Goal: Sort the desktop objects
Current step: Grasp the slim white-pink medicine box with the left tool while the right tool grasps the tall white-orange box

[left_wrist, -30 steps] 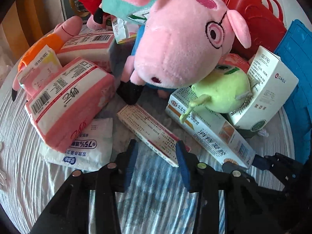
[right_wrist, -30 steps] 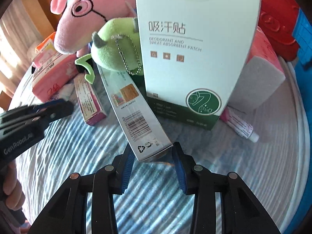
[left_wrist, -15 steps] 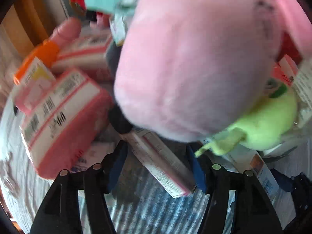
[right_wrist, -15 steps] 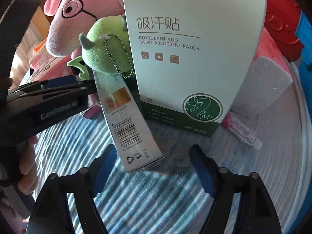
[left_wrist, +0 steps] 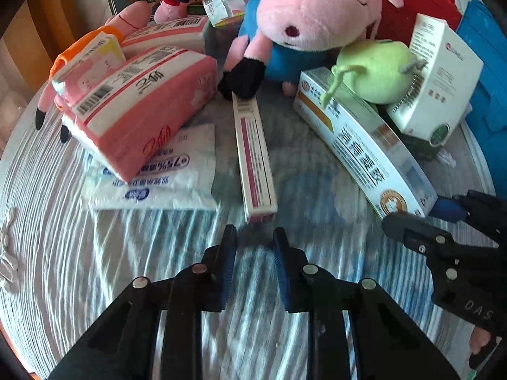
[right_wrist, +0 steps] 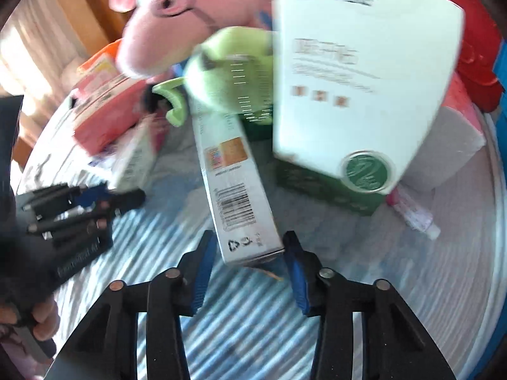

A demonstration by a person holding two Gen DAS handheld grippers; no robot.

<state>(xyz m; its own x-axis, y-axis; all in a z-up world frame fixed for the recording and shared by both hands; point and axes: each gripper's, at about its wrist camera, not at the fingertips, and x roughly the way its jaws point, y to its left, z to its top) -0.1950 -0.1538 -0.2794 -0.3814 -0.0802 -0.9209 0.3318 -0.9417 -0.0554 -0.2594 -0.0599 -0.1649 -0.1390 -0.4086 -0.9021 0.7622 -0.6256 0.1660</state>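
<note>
sorting barely begun, judging by the heap: left gripper closing on nothing just short of the slim pink carton, right gripper closing about the long white box, plush pig and packets unsorted.

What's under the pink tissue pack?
The pink tissue pack lies on a white wipes packet, covering its upper left part. Whatever else is beneath stays hidden.

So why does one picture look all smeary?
Right wrist view: motion blur smears the white box lettering and the pink pig plush. Left wrist view: sharper, the pig crisp; fisheye bends the table edge, sunlight stripes the cloth.
</note>
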